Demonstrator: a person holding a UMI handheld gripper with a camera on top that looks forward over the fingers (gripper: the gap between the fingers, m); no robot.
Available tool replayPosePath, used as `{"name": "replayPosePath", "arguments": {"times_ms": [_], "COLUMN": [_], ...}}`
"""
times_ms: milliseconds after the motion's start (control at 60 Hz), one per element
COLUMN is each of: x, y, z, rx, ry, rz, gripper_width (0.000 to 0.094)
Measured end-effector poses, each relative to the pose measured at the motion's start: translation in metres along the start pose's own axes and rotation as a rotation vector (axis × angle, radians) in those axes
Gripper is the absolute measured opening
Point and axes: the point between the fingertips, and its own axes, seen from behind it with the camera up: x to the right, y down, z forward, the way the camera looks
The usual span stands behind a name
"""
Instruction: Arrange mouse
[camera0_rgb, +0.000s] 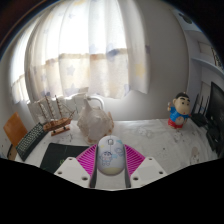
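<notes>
The tongs (111, 168) grip the white mouse (111, 157) between both pads; keep it level and lower it squarely onto the desk (150, 135).

**Gloss, weave and pale veining**

We see a mouse (111, 157) with a smooth, pale plastic shell that catches the window light. The hand-held gripper (111, 163) has matt magenta pads (89, 159). The surface (165, 138) looks like polished marble. A glossy figurine (179, 110) and sheer cloth curtains (85, 45) sit beyond.
</notes>
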Motion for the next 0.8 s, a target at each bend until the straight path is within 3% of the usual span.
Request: {"name": "replayPosePath", "arguments": {"times_ms": [167,400,483,517,550,600,617,800], "x": [-0.121,-0.21,-0.215,-0.215,-0.216,-0.215,-0.214,-0.183], "y": [0.006,0.098,0.126,0.122,0.124,0.124,0.123,0.084], "z": [0.029,0.089,0.1,0.101,0.1,0.095,0.094,0.018], "rx": [-0.016,-0.137,-0.181,-0.152,-0.156,-0.176,-0.179,-0.216], "ry": [-0.098,-0.118,-0.104,-0.1,-0.093,-0.085,-0.086,-0.077], "rz": [-0.005,-0.062,-0.064,-0.081,-0.102,-0.126,-0.128,-0.095], "gripper_width": [0.039,0.0396,0.0473,0.0497,0.0594,0.0836,0.0857,0.0846]}}
